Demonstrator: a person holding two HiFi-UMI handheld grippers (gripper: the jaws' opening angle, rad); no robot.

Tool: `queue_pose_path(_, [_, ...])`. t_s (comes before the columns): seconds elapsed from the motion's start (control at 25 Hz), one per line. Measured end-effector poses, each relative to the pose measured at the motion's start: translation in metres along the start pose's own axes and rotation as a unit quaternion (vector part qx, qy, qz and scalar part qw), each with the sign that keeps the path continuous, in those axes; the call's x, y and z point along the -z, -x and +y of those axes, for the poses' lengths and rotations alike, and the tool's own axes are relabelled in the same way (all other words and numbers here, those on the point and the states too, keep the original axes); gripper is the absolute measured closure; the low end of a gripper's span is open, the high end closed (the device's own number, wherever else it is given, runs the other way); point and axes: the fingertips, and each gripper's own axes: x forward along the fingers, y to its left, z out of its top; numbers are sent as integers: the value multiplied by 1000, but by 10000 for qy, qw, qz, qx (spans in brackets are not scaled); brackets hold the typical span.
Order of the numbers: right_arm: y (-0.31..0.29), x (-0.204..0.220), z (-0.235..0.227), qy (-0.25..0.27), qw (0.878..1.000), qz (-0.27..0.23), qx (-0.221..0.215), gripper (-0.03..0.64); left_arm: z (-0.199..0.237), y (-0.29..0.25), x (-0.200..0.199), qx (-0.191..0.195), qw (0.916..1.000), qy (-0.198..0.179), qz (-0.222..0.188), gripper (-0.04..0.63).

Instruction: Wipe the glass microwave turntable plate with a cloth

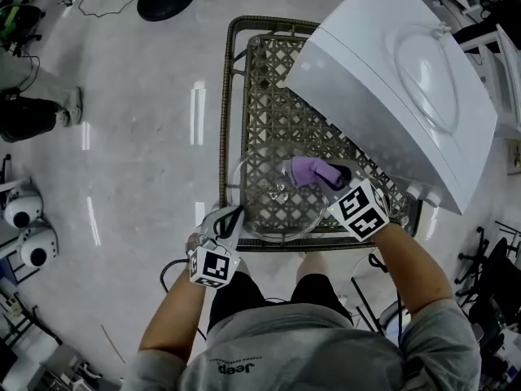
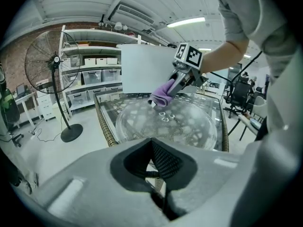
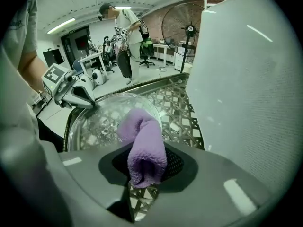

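Observed: the plate (image 1: 269, 208), clear glass, lies flat on the glass-topped wicker table (image 1: 269, 80), close to the table's near edge. A white microwave (image 1: 391, 80) stands just beside it on the far right.

Right gripper (image 1: 335, 176): jaws clenched on a purple cloth (image 1: 309, 170), which is bunched into a roll and sticks out ahead of the jaws. The free end of the cloth reaches over the far right part of the plate. It looks to be touching the glass, but contact cannot be confirmed.

Left gripper (image 1: 232, 217): jaws drawn together, tips at the near left rim of the plate. It appears to be pinching that rim to steady the plate.

Assessment: wiping is at an early stage, and most of the plate surface lies outside the cloth's present position.

Risks:
- The plate sits glass on glass, near the table edge. A stroke pulled toward the person could slide it off if the rim hold gives.
- Pinching one rim while pressing on the opposite side could rock or tip the plate.
- The rolled cloth offers little contact. Pressing harder could bring the hard jaws against the glass.
- A dragging stroke could pull the cloth out of the jaws.
- The microwave leaves little room for a wide sweep to the right.
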Motion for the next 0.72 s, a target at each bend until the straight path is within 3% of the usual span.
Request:
queue_pose_path(0.36, [11,7,-4,-145,9999,-16,90,512,-1,-1,0,-3,10000,7,-6,595])
queue_pose_path(0.48, [12,-22,23,-362,9963,-577,-523,512,-1,-2,0,-1,10000,3,-19,595])
queue_pose_path(0.6, [4,-61,68,-556,9813,-1132,-1454,513,-1,-2,0,-5,10000,-22,-37,595])
queue_pose_path(0.72, [-11,-94,110,-554,9658,-1377,-2126,514,-2,-1,0,-13,10000,-39,-53,595])
